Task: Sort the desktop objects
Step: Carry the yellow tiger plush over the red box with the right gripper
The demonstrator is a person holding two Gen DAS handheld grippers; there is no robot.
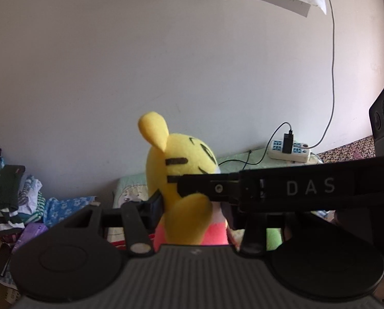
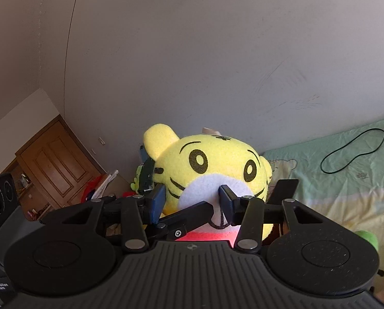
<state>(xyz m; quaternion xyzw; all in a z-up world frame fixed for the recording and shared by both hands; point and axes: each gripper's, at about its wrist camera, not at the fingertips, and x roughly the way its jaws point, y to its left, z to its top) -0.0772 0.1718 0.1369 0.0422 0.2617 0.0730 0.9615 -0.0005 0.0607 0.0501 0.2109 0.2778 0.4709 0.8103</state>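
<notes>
The right gripper [image 2: 190,203] has its fingers closed onto the yellow tiger plush [image 2: 212,170], one blue pad [image 2: 157,202] pressed into the left cheek at about 9 o'clock of the white muzzle and the other dark pad at 3 o'clock of it, so the toy's face sits squarely between them, looking back at the camera. A black bar of the other tool crosses under the muzzle toward 7 o'clock.

From the left wrist view, the left gripper [image 1: 192,206] sits against the same plush [image 1: 181,159], seen here from the side and behind. Its left finger pad [image 1: 154,207] touches the toy's yellow flank; the right finger is hidden behind the black arm marked "DAS" [image 1: 307,186], which runs in from 3 o'clock to the toy's head. Whether this claw is clamping the toy or merely resting beside it cannot be told.

The plush has a raised ear at 12 o'clock and pink clothing at its base. Behind it lies a green bedsheet [image 2: 346,159] with a black cable [image 2: 351,152] looping over it. At 2 o'clock in the left view a white power strip [image 1: 289,152] holds a black plug. A heap of folded clothes [image 1: 14,198] sits at 9 o'clock, and a wooden door [image 2: 52,170] shows at 9 o'clock in the right view.
</notes>
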